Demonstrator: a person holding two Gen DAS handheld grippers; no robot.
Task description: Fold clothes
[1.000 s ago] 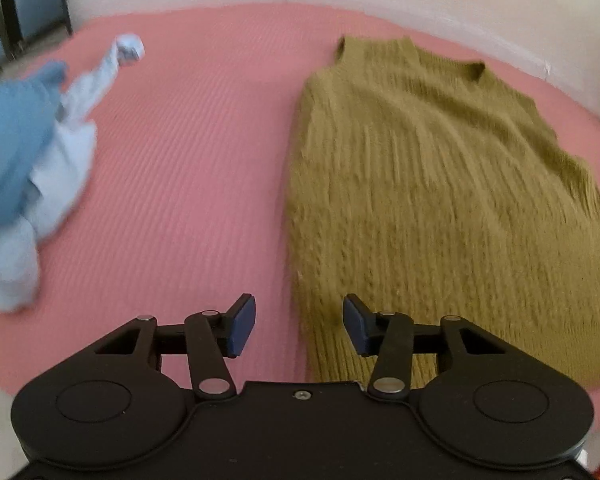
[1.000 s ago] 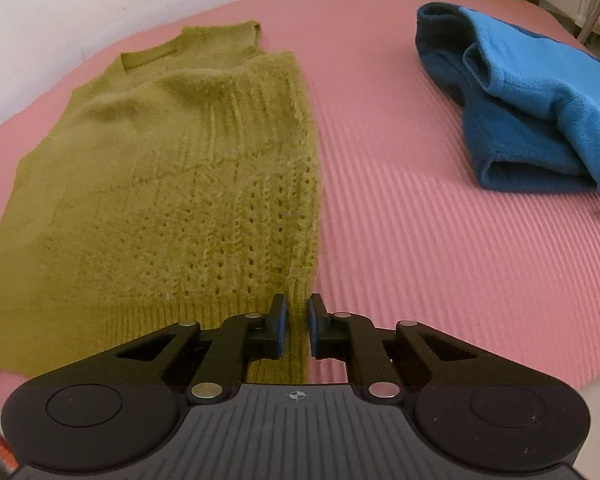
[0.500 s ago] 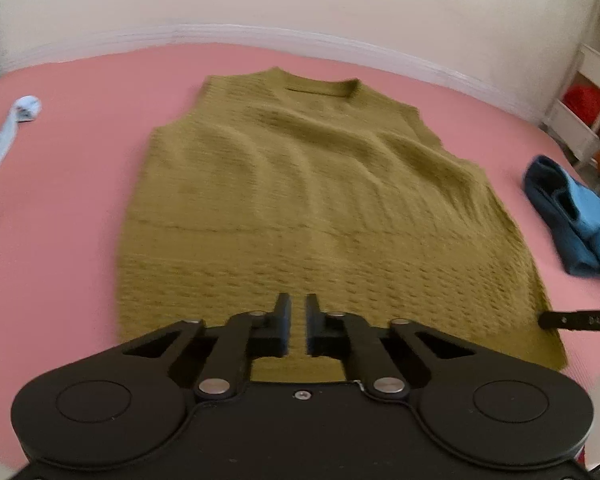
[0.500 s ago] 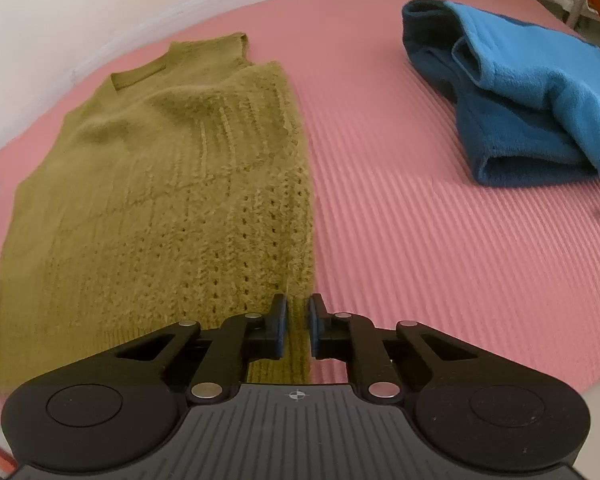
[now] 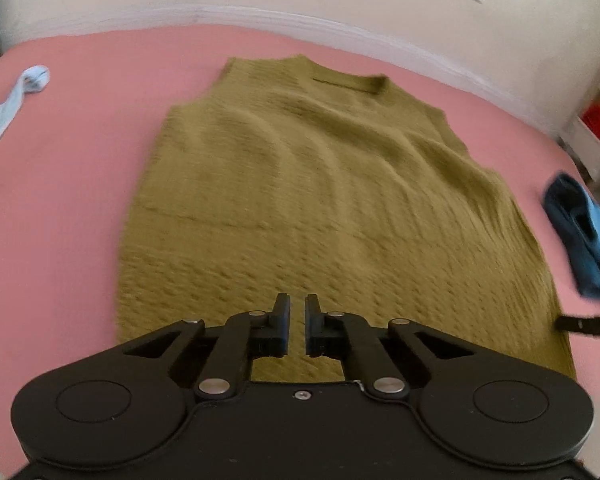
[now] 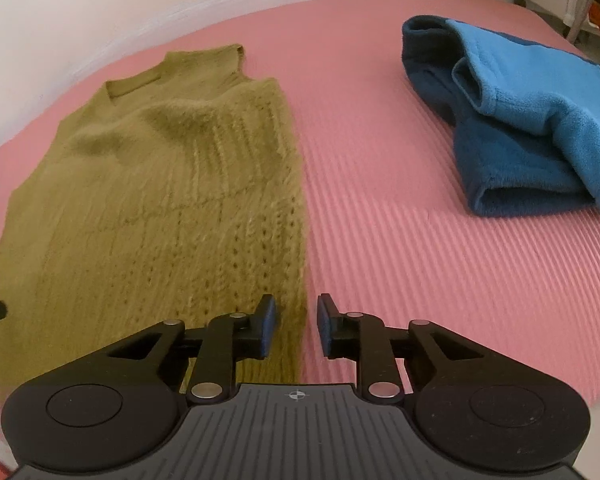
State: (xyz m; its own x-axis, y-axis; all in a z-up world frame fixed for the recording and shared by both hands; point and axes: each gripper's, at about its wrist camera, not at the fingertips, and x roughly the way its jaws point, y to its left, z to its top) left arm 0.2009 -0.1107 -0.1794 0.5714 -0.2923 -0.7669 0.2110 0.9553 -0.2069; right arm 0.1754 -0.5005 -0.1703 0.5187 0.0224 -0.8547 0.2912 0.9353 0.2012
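Note:
An olive knitted sleeveless vest point(image 5: 320, 208) lies flat on the pink mat, collar away from me; it also shows in the right wrist view point(image 6: 160, 200). My left gripper point(image 5: 297, 326) hovers over the middle of the vest's hem, jaws nearly together with a narrow gap and nothing between them. My right gripper point(image 6: 296, 328) is partly open over the vest's right hem corner, its jaws straddling the edge without gripping it. The right gripper's tip point(image 5: 588, 325) shows at the right edge of the left wrist view.
A folded blue fleece point(image 6: 520, 120) lies on the mat point(image 6: 400, 240) to the right of the vest. A light blue garment point(image 5: 8, 104) lies at the far left. A white wall and baseboard run behind. A white shelf point(image 5: 596, 132) stands at the far right.
My left gripper shut and swung from the vest's left edge to the middle of its hem. My right gripper opened from shut to partly open at the right hem corner.

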